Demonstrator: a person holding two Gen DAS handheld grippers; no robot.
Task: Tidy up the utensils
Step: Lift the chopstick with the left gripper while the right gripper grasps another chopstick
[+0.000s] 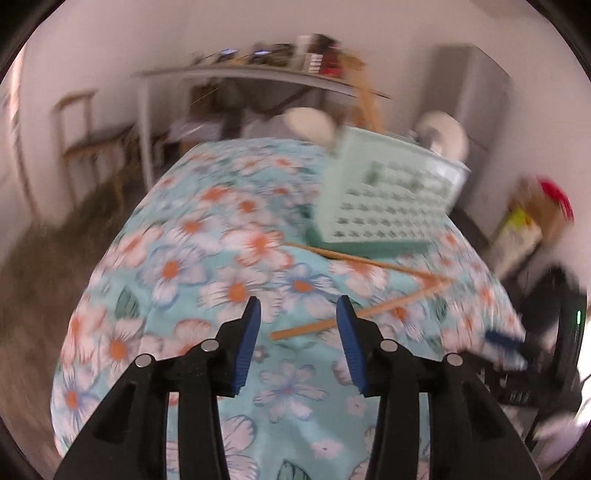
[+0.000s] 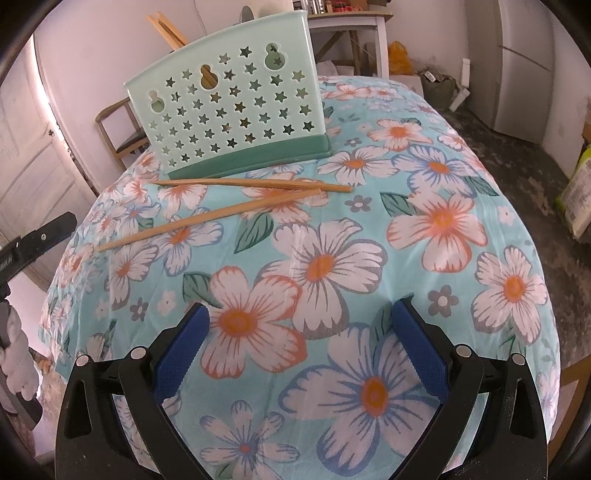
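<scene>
Blurred by motion across the whole left wrist view: pale walls, a cluttered shelf at the back, a wooden chair at left, and up front a worktop [image 1: 207,236] under a floral cloth. Left gripper [image 1: 298,314] with fingers spread and holding nothing, hovering just above the near end of one loose chopstick [image 1: 362,313]; probably lined up that way to take it by the end. Second chopstick [image 1: 369,260] lying crosswise beyond, against the foot of the mint utensil holder [image 1: 388,206], likely the place meant for both. Hard to say through the smear whether the two sticks touch at their far tips. At the right rim, a streak of blue, perhaps the other tool, too blurred to name. Sharper in the right wrist view: same flowered worktop [image 2: 443,221], white door at left, grey floor at right. Right gripper [image 2: 301,325] low over bare cloth, fingers wide apart and empty, well apart from the sticks, seemingly parked out of the way. Utensil holder [image 2: 229,107] upright with star cut-outs; wooden tips [image 2: 166,29] showing above its rim, contents otherwise hidden behind the wall. Both chopsticks [image 2: 210,218] lying just in front of its base.
</scene>
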